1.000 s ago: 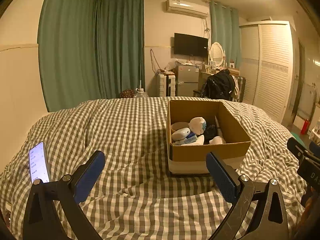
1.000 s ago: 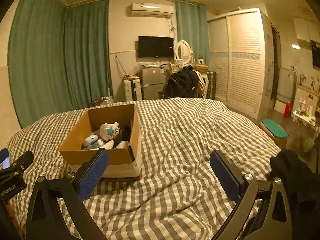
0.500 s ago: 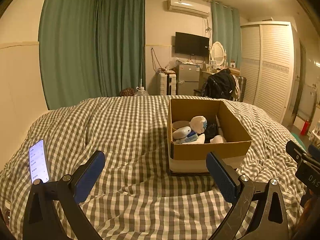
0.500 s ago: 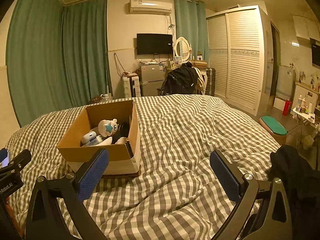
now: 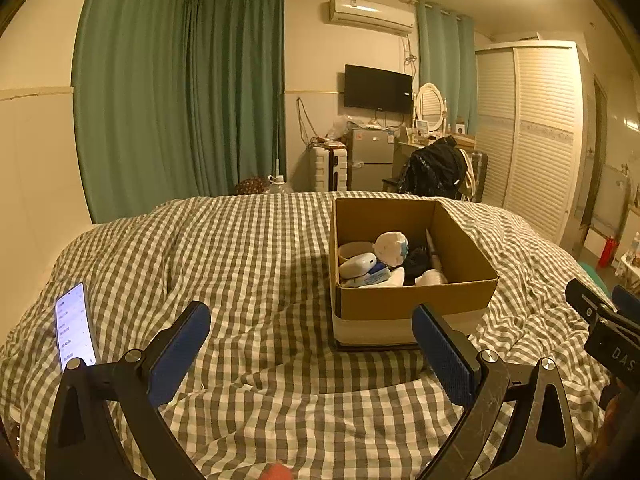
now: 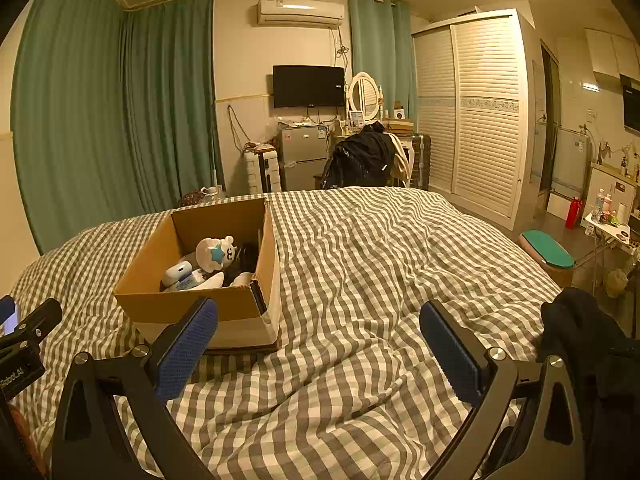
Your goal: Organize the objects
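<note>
The left hand-held gripper (image 5: 310,338) hovers over the bed (image 5: 248,264) with its blue-padded fingers spread wide and nothing between them, and the cardboard box (image 5: 412,302) sits just ahead and a touch to its right, close behind the right pad. Over on the other side, the right hand-held gripper (image 6: 318,338) is spread just as wide and empty too, with the same box (image 6: 192,304) ahead on its left, right behind the left pad. Inside the box there's a jumble: a white plush toy (image 6: 216,254) with a blue star on its face, a white rounded case (image 6: 178,273) beside it, a roll of tape (image 5: 354,249) at the back, plus some dark items too shadowed to name. A phone (image 5: 75,326) with a lit screen lies on the bed at far left, well apart from the box. The bed wears a rumpled grey-and-white checked cover. Beyond it: green curtains (image 5: 180,96), a wall television (image 6: 308,86), an air conditioner (image 6: 300,12) above, a small fridge (image 6: 302,156), a black backpack (image 6: 360,160) on a chair, and a white louvred wardrobe (image 6: 476,116).
</note>
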`<move>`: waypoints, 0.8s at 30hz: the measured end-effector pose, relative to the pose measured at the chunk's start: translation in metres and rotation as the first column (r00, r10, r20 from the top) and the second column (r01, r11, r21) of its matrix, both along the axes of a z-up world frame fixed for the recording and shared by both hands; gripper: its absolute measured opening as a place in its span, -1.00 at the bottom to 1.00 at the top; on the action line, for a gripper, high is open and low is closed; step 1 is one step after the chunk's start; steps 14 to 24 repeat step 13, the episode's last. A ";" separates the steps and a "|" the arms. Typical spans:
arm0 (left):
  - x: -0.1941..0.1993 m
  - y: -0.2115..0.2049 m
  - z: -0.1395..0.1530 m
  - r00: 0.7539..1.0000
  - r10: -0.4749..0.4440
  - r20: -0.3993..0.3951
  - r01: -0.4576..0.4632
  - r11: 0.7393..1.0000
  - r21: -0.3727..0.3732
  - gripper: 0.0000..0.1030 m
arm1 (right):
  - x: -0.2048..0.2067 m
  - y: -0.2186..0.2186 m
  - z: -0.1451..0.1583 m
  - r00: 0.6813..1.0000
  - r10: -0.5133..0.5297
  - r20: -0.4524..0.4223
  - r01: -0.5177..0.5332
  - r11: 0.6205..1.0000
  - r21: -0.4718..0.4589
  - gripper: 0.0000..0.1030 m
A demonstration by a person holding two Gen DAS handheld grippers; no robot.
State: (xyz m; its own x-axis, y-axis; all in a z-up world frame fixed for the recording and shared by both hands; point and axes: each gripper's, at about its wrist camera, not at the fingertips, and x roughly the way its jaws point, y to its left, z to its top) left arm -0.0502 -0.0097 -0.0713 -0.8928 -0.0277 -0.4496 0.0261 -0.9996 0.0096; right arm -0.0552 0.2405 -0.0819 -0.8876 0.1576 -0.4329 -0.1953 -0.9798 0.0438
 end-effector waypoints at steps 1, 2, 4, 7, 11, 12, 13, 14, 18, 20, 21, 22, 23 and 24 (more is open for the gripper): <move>0.000 0.000 0.000 1.000 0.000 -0.001 0.000 1.000 -0.002 1.00 | 0.000 0.000 0.000 1.000 0.000 0.001 0.000 1.000 0.000 0.96; 0.000 0.001 0.000 1.000 0.001 -0.003 -0.001 1.000 -0.004 1.00 | 0.000 0.000 0.000 1.000 0.000 0.001 0.000 1.000 0.002 0.96; 0.001 0.001 0.001 1.000 0.008 -0.007 -0.008 1.000 -0.009 1.00 | 0.000 -0.001 0.000 1.000 0.000 0.000 0.000 1.000 0.005 0.96; 0.001 0.000 0.001 1.000 0.013 -0.008 -0.013 1.000 -0.008 1.00 | 0.000 -0.001 0.000 1.000 0.000 0.001 0.000 1.000 0.005 0.96; 0.003 -0.002 0.000 0.999 0.029 -0.016 -0.029 1.000 -0.008 1.00 | 0.001 0.000 0.000 1.000 -0.002 0.002 0.002 1.000 0.002 0.96; 0.003 -0.002 0.000 0.999 0.029 -0.016 -0.029 1.000 -0.008 1.00 | 0.001 0.001 0.000 1.000 -0.002 0.003 0.002 1.000 0.001 0.96; 0.002 -0.002 0.000 1.000 0.028 -0.015 -0.028 1.000 -0.008 1.00 | 0.001 0.001 0.000 1.000 -0.003 0.005 0.003 1.000 0.001 0.96; 0.002 -0.002 0.000 1.000 0.028 -0.015 -0.028 1.000 -0.008 1.00 | 0.001 0.001 0.000 1.000 -0.003 0.005 0.003 1.000 0.001 0.96; 0.002 -0.002 0.000 1.000 0.028 -0.015 -0.028 1.000 -0.008 1.00 | 0.001 0.001 0.000 1.000 -0.003 0.005 0.003 1.000 0.001 0.96; 0.002 -0.002 0.000 1.000 0.028 -0.015 -0.028 1.000 -0.008 1.00 | 0.001 0.001 0.000 1.000 -0.003 0.005 0.003 1.000 0.001 0.96; 0.002 -0.002 0.000 1.000 0.028 -0.015 -0.028 1.000 -0.008 1.00 | 0.001 0.001 0.000 1.000 -0.003 0.005 0.003 1.000 0.001 0.96; 0.002 -0.002 0.000 1.000 0.028 -0.015 -0.028 1.000 -0.008 1.00 | 0.001 0.001 0.000 1.000 -0.003 0.005 0.003 1.000 0.001 0.96; 0.002 -0.002 0.000 1.000 0.028 -0.015 -0.028 1.000 -0.008 1.00 | 0.001 0.001 0.000 1.000 -0.003 0.005 0.003 1.000 0.001 0.96; 0.002 -0.002 0.000 1.000 0.028 -0.015 -0.028 1.000 -0.008 1.00 | 0.001 0.001 0.000 1.000 -0.003 0.005 0.003 1.000 0.001 0.96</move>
